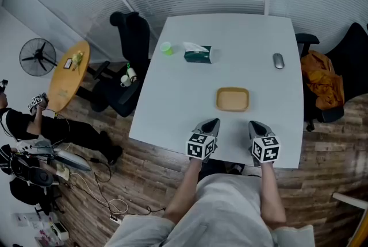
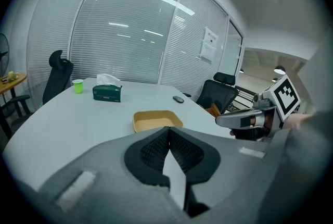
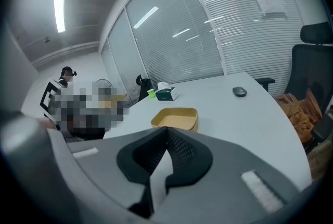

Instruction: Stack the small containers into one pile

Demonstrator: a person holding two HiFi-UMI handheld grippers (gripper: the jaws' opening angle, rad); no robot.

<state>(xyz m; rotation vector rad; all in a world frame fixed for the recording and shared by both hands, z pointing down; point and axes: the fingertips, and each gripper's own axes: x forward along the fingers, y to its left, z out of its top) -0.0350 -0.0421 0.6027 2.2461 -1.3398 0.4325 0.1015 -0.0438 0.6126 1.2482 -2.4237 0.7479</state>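
Observation:
A tan stack of small containers sits on the white table, a little beyond both grippers. It shows as a shallow tan tray in the left gripper view and as the same tray in the right gripper view. My left gripper hovers near the table's front edge, shut with nothing between its jaws. My right gripper is beside it to the right, also shut and empty. Both point toward the containers without touching them.
A dark green tissue box and a green cup stand at the far left of the table. A grey mouse lies at the far right. Black office chairs flank the table; orange cloth lies on the right one.

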